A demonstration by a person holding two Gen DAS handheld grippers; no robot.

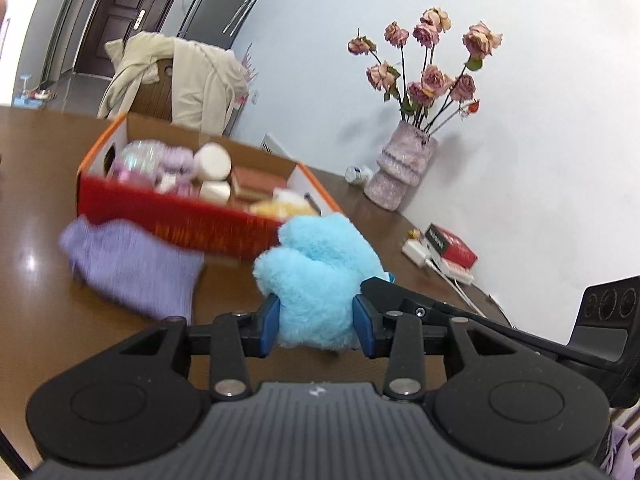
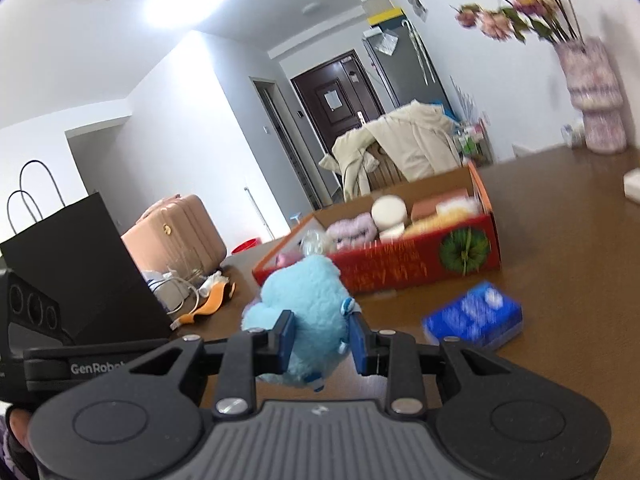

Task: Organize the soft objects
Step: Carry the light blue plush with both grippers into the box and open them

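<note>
**Both grippers clamp one blue plush above a table**

Two fisheye views look along black grippers with blue pads, over a brown wooden table [image 1: 40, 184].

In the left wrist view, the left gripper [image 1: 316, 318] is clamped on a fluffy light-blue plush [image 1: 316, 264], its pads pressed into the fur on both sides. The plush fills the gap between the fingers and bulges up past them. Part of the other gripper's black body reaches in from the right, touching the plush.

In the right wrist view, the right gripper [image 2: 320, 340] grips the same plush [image 2: 304, 300], pads sunk into the fur. The plush appears clear of the tabletop, just in front of the box.

Behind the plush stands an open red box [image 1: 180, 216] with an orange rim. It holds soft things: lilac knitted pieces, white round pads, a pinkish block, something yellow. A folded purple knit [image 1: 132, 264] lies on the table, touching the box's front left.

In the right wrist view a blue packet [image 2: 474, 316] lies on the table right of the plush, near the box. A vase [image 1: 400, 168] of dried pink roses stands by the wall, well apart from the box.
</note>
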